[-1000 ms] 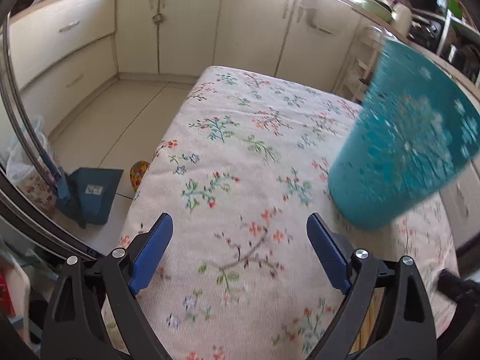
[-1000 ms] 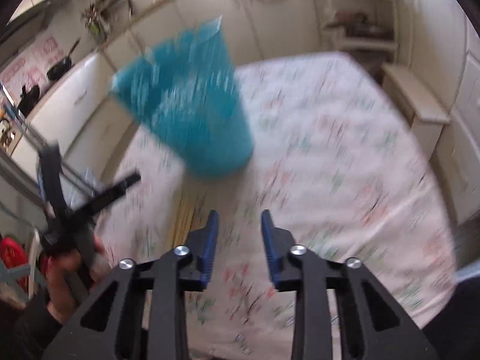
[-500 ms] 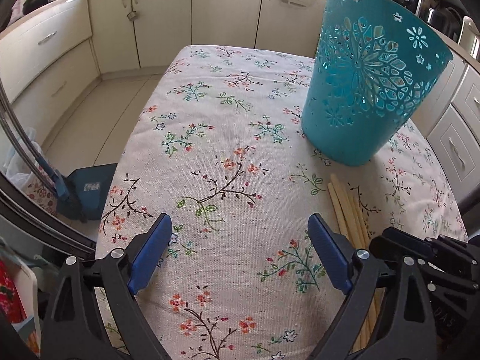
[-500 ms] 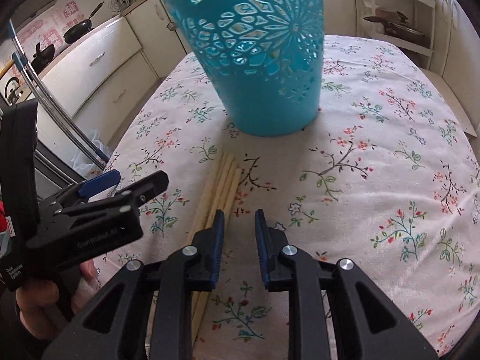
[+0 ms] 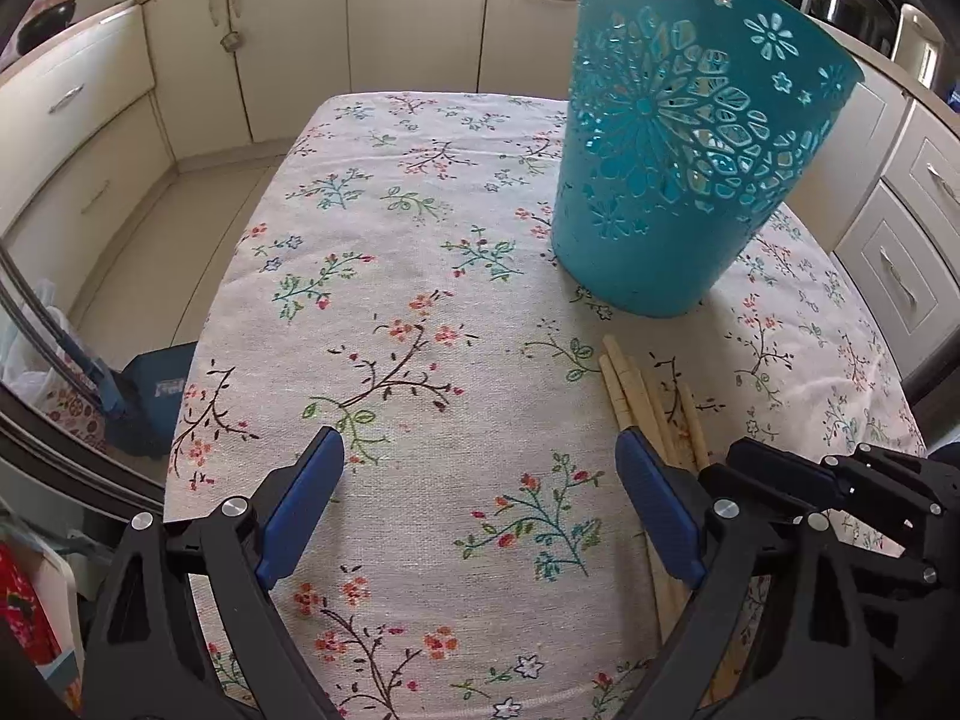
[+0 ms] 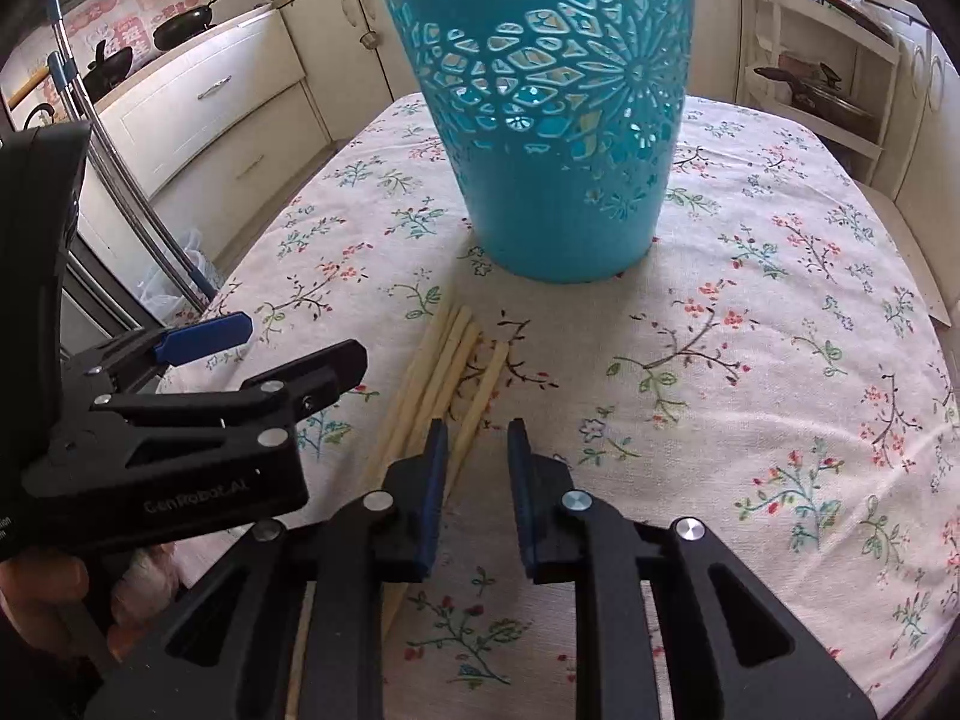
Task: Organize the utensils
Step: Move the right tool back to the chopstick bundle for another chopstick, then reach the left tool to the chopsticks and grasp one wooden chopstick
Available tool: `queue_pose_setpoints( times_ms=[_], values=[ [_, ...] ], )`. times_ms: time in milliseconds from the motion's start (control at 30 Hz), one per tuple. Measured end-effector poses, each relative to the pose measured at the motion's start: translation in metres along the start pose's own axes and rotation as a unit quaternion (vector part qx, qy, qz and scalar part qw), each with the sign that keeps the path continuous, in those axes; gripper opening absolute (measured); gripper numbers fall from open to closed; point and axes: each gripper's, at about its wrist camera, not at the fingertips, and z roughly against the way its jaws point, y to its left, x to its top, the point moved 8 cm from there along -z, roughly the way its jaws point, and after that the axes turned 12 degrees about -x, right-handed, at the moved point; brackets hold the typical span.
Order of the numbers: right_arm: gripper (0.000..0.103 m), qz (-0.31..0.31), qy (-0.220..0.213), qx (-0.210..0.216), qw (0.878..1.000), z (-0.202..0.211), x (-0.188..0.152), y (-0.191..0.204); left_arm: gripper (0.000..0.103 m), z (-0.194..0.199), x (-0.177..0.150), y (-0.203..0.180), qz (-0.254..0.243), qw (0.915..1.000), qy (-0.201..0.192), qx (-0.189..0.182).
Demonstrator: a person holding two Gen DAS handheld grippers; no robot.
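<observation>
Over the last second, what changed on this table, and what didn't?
Both views swung from motion blur to settle on the basket and chopsticks. The right claw came in low beside the chopsticks, narrowed slightly, holding nothing. Unchanged: the left claw wide open and empty, the basket upright on the tablecloth, the chopsticks flat before it.

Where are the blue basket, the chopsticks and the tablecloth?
blue basket (image 6: 558,222), right wrist view, lower solid wall.
chopsticks (image 6: 444,360), right wrist view, middle of the bundle.
tablecloth (image 5: 420,210), left wrist view, bare flowered part.
</observation>
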Motion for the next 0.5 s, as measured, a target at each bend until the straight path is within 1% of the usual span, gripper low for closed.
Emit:
queue_pose_setpoints(
  times_ms=[100, 200, 300, 433, 500],
  values=[
    [0.02, -0.009, -0.003, -0.003, 1.0, 0.003, -0.003, -0.012, 0.088, -0.005, -0.001, -0.006, -0.017, 0.9998, 0.008, 0.007],
    [0.02, -0.024, -0.01, -0.001, 1.0, 0.004, -0.005, -0.022, 0.088, -0.01, -0.004, -0.007, -0.022, 0.9995, 0.016, 0.015],
    [0.02, -0.032, -0.014, 0.001, 0.999, 0.004, -0.006, -0.026, 0.088, -0.011, -0.005, -0.008, -0.018, 0.9996, 0.017, 0.013],
    [0.02, -0.03, -0.018, 0.002, 0.999, 0.005, -0.006, -0.026, 0.088, -0.012, -0.006, -0.008, -0.02, 0.9993, 0.023, 0.022],
    [0.02, -0.033, -0.018, 0.006, 0.999, 0.005, -0.005, -0.026, 0.088, -0.011, -0.005, -0.008, -0.015, 0.9995, 0.023, 0.016]
  ],
)
